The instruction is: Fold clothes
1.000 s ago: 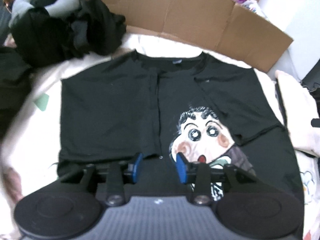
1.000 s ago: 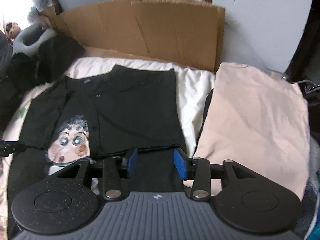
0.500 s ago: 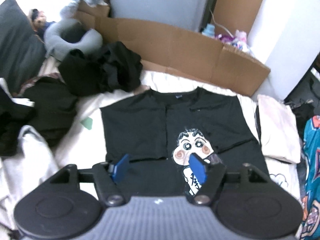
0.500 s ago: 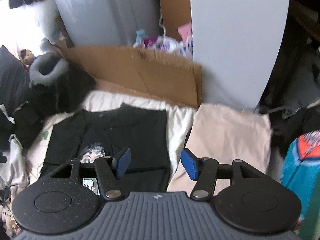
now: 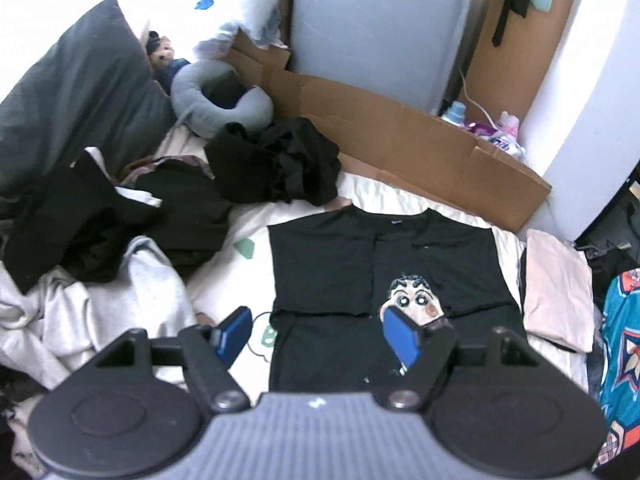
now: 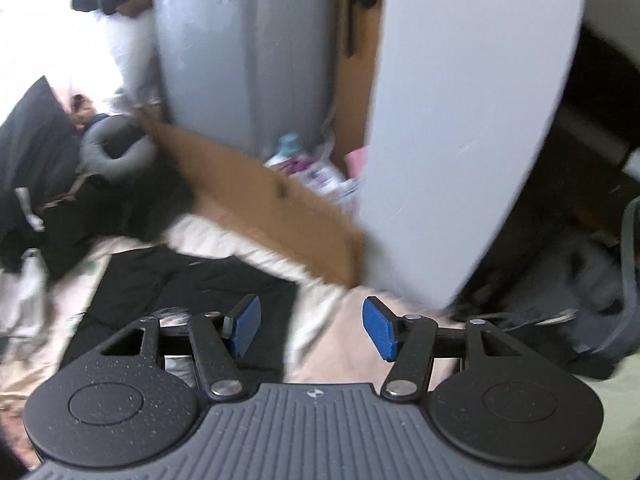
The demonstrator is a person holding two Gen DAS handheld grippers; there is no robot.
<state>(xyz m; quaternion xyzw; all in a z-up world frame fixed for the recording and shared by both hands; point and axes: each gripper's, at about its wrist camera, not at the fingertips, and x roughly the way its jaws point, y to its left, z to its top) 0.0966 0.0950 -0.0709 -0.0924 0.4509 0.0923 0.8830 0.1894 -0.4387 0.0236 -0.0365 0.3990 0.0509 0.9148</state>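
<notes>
Lying flat: black cotton T-shirt (image 5: 384, 264), sleeves folded | left hand-held gripper (image 5: 316, 338) opening, empty | right hand-held gripper (image 6: 310, 328) wide, empty

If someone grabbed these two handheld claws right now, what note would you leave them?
Left gripper: jaws opening, nothing between them.
Right gripper: jaws apart, holding nothing.
Black cartoon T-shirt lies flat on the bed, both sides folded in.
Folded beige garment sits beside it on the right.
Left to do: fold the T-shirt's bottom up, then tackle the unfolded dark clothes and the white garment.
</notes>
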